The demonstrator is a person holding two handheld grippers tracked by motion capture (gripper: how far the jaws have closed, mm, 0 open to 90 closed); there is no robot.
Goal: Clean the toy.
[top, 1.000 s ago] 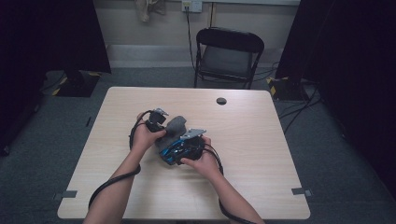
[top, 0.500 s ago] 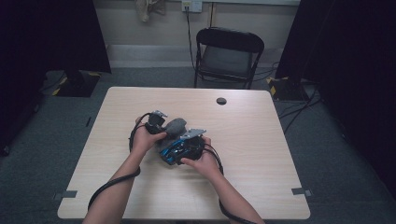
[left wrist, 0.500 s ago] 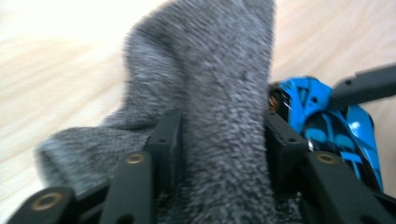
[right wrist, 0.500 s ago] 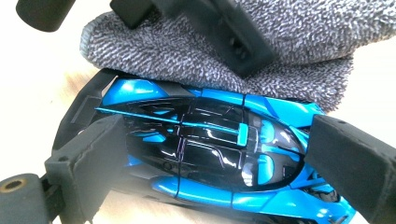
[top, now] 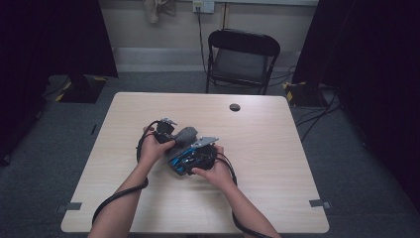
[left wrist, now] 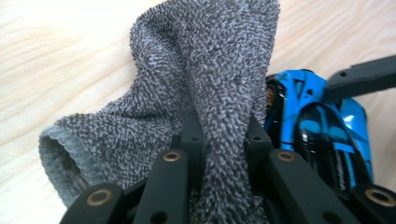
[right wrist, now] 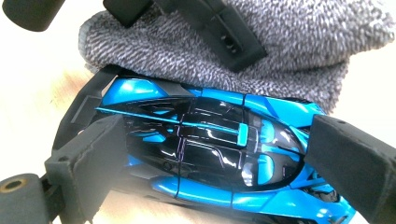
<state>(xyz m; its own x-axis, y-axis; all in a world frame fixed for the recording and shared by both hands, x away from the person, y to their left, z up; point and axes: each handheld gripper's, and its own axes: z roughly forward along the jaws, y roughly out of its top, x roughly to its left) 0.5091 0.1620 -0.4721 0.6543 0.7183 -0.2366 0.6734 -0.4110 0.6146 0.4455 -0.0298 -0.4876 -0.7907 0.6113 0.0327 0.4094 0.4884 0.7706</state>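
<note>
**Ana:** High view first. What sits on the table (top: pixel 277 163)?

**Ben:** Near its middle, a person's two hands meet. The left gripper (top: pixel 171 138) and the right gripper (top: pixel 190 159) are just beside each other, with a grey cloth (top: pixel 184 136) between them and a blue toy car (top: pixel 182 161) below the cloth. A small dark round thing (top: pixel 235 107) lies well apart, toward the far edge. A black folding chair (top: pixel 241 59) stands behind the table.

**Ana:** Left gripper view, then. How do the jaws stand?

**Ben:** Narrow, pinched on a fold of the cloth (left wrist: pixel 205 79), having just opened and closed again. The terry fabric bunches up out of the left gripper (left wrist: pixel 223 140) and drapes over it. The car (left wrist: pixel 322 126) is to the right, its nose touching the cloth, and a black jaw of the other gripper crosses above it.

**Ana:** And the right gripper view?

**Ben:** The right gripper (right wrist: pixel 224 154) has its two padded jaws set wide, one at each end of the car (right wrist: pixel 210 149), pressing on it lengthwise. The car lies on the wood, glossy blue and black. The cloth (right wrist: pixel 289 46) rests against its far side, with the left gripper's black jaws clamped into the fabric at the top.
</note>
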